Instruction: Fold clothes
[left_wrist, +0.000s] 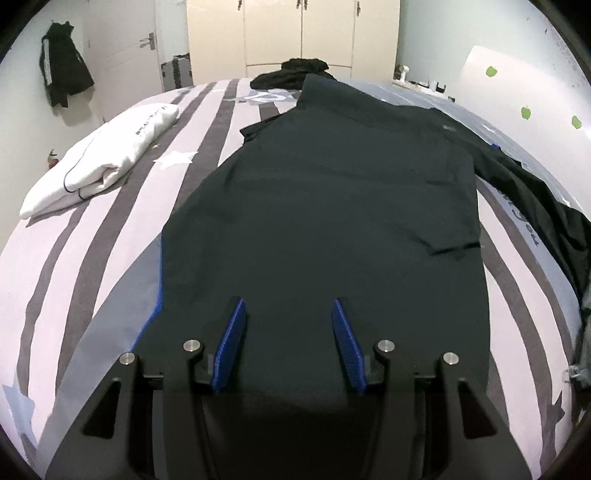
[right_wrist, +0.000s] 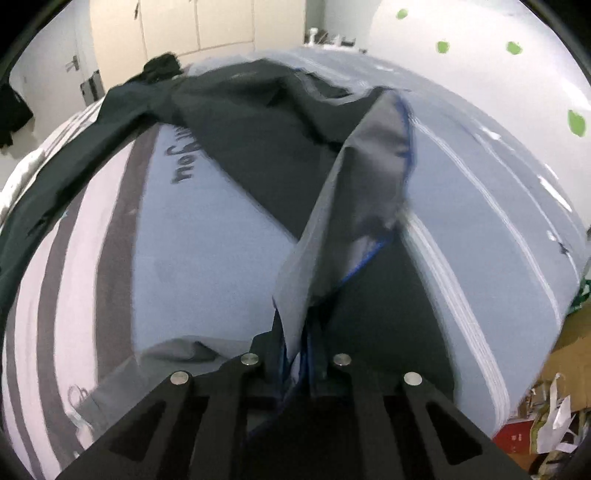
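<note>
Right gripper (right_wrist: 295, 354) is clamped on my thin, floppy dark jacket's (left_wrist: 332, 206) grey-lined hem; left gripper (left_wrist: 288, 343) hovers half-spread, empty. I'd pinch edges.

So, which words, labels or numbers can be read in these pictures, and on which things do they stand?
"You": dark handwriting printed on the pale blue and grey striped bed cover, seen upside down; the letters before it are blurred.
Dark print on the folded white garment: too small to read.
</note>
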